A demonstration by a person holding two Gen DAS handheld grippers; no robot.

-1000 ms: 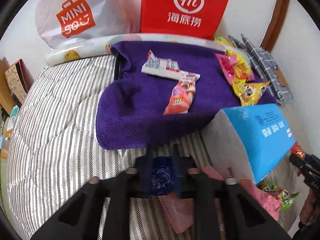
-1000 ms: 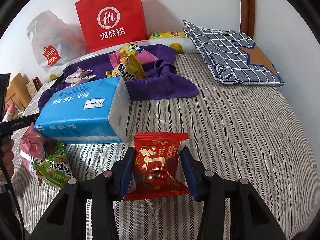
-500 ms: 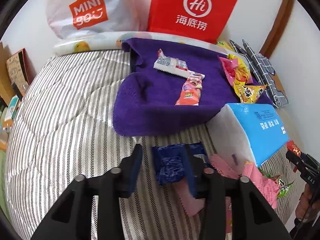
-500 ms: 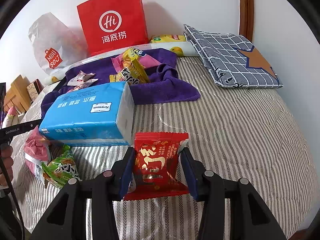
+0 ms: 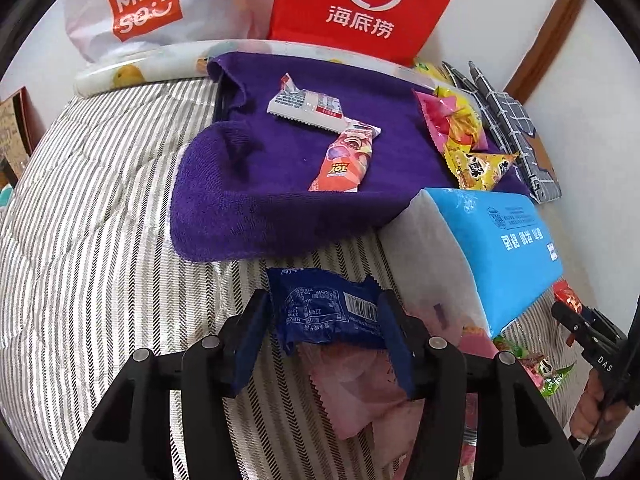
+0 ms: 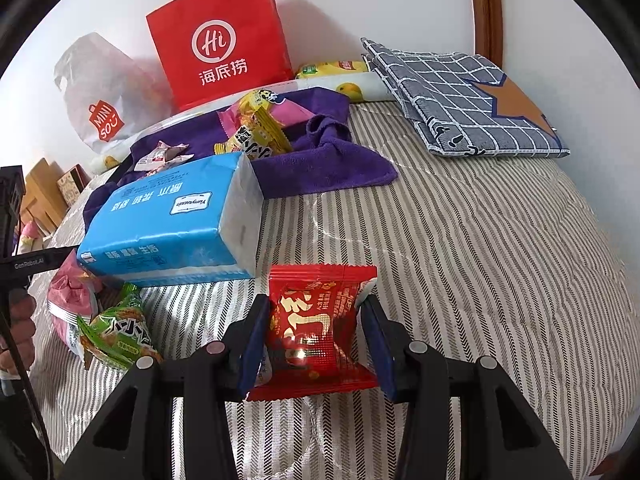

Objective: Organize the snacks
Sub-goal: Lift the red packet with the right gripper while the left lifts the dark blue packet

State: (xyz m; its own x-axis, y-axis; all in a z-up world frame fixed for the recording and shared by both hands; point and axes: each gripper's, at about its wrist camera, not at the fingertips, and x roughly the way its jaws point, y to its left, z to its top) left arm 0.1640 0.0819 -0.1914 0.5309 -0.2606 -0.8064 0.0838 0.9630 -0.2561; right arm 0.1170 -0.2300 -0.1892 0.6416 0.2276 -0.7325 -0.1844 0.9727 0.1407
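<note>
My left gripper (image 5: 324,304) hangs over the striped bed, its jaws opening. A dark blue snack packet (image 5: 328,312) lies spread between the pads, resting on a pink packet (image 5: 360,392); the pads no longer pinch it. My right gripper (image 6: 316,308) is shut on a red snack packet (image 6: 316,328), just above the cover. A purple towel (image 5: 280,200) beyond carries a white packet (image 5: 308,106), an orange one (image 5: 346,160) and yellow and pink ones (image 5: 460,136). A green packet (image 6: 116,332) lies at the left of the right wrist view.
A blue tissue pack (image 5: 500,248) sits between the two grippers. A red paper bag (image 6: 220,40) and a white plastic bag (image 5: 152,4) lean on the wall behind the towel. A folded checked cloth (image 6: 460,100) lies at the far right. Striped bed cover (image 6: 500,260) spreads to the right.
The left gripper was shut on the crumpled blue packet and has opened step by step; the packet has unfolded flat between the pads. The right gripper and its red packet have not moved.
</note>
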